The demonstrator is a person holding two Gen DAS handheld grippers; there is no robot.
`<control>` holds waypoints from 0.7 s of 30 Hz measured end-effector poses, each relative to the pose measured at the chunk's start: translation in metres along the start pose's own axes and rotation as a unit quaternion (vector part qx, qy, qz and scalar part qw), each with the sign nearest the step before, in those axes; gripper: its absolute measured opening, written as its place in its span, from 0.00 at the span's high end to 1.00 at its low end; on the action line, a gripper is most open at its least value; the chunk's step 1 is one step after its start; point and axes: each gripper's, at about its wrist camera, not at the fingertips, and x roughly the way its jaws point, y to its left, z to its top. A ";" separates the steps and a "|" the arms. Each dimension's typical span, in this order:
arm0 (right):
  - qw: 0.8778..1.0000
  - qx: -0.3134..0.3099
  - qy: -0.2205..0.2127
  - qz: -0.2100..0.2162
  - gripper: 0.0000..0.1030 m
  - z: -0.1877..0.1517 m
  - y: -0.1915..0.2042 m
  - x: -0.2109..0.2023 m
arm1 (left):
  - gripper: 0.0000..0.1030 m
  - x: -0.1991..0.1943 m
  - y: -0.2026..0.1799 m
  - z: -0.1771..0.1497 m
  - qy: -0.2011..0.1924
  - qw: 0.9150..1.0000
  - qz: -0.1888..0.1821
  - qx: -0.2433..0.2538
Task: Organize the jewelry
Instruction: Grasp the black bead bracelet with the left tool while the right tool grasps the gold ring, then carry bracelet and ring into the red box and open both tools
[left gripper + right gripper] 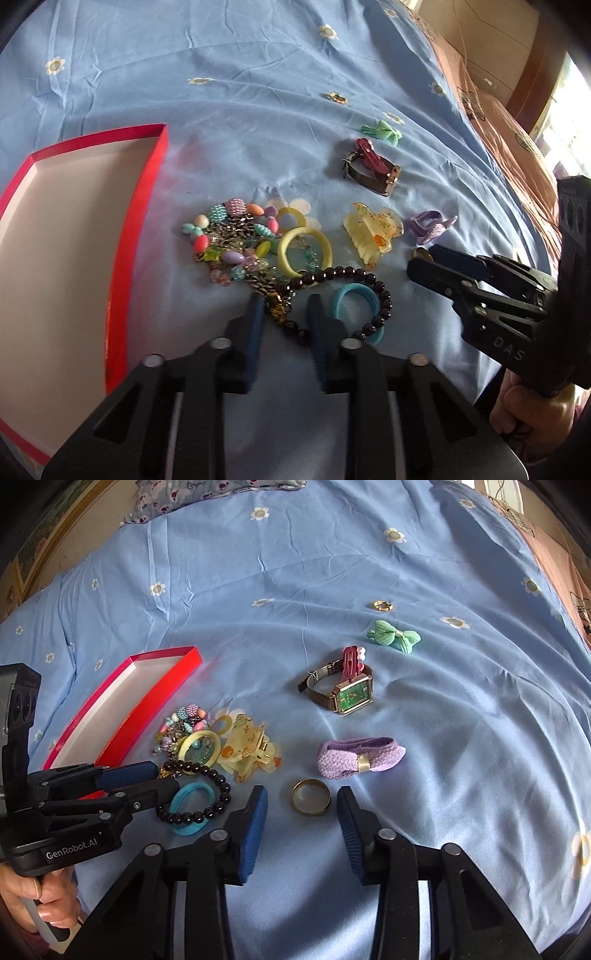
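Jewelry lies on a blue flowered bedsheet. My left gripper stands open and narrow over a dark chain and a black bead bracelet, which loops over a blue hair tie. My right gripper is open, its blue pads either side of a gold ring without touching it. A pile of coloured beads and a yellow bangle lie just beyond the left gripper. The red open box sits at the left, nothing in the part I see.
A yellow hair claw, a green-faced watch with a red clip on it, a purple bow, a green bow and a small gold ring lie farther out. A hand holds each gripper. A pillow lies at the back.
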 end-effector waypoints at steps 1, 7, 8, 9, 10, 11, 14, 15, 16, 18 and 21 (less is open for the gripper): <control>1.000 -0.002 0.001 -0.004 0.70 0.000 0.000 0.002 | 0.89 0.001 0.000 0.000 0.000 1.000 -0.004 0.001; 1.000 0.011 -0.011 0.007 0.77 -0.001 -0.002 -0.003 | 0.93 -0.008 0.003 -0.001 -0.010 1.000 -0.019 -0.001; 1.000 0.014 -0.014 0.011 0.77 -0.001 -0.002 -0.005 | 0.93 -0.012 0.004 -0.001 -0.014 1.000 -0.020 -0.001; 1.000 0.015 -0.016 0.014 0.77 -0.001 -0.002 -0.007 | 0.93 -0.015 0.004 -0.001 -0.019 1.000 -0.020 -0.002; 1.000 0.016 -0.019 0.016 0.77 -0.001 0.000 -0.010 | 0.93 -0.019 0.005 -0.001 -0.023 0.999 -0.022 -0.003; 0.999 0.016 -0.022 0.018 0.77 0.000 0.001 -0.012 | 0.93 -0.022 0.006 -0.001 -0.027 0.999 -0.026 -0.004; 0.999 0.010 -0.029 0.024 0.77 0.001 0.007 -0.021 | 0.93 -0.032 0.009 -0.002 -0.036 0.999 -0.033 -0.009; 0.999 0.008 -0.031 0.027 0.77 0.002 0.010 -0.023 | 0.93 -0.036 0.010 -0.002 -0.040 0.999 -0.034 -0.011; 0.999 0.009 -0.033 0.031 0.77 0.003 0.012 -0.026 | 0.93 -0.039 0.011 -0.002 -0.043 0.998 -0.035 -0.013; 0.999 0.008 -0.035 0.039 0.77 0.006 0.017 -0.028 | 0.93 -0.047 0.015 -0.002 -0.051 0.998 -0.038 -0.017; 0.998 0.001 -0.039 0.048 0.77 0.010 0.026 -0.031 | 0.93 -0.060 0.020 -0.002 -0.065 0.997 -0.039 -0.023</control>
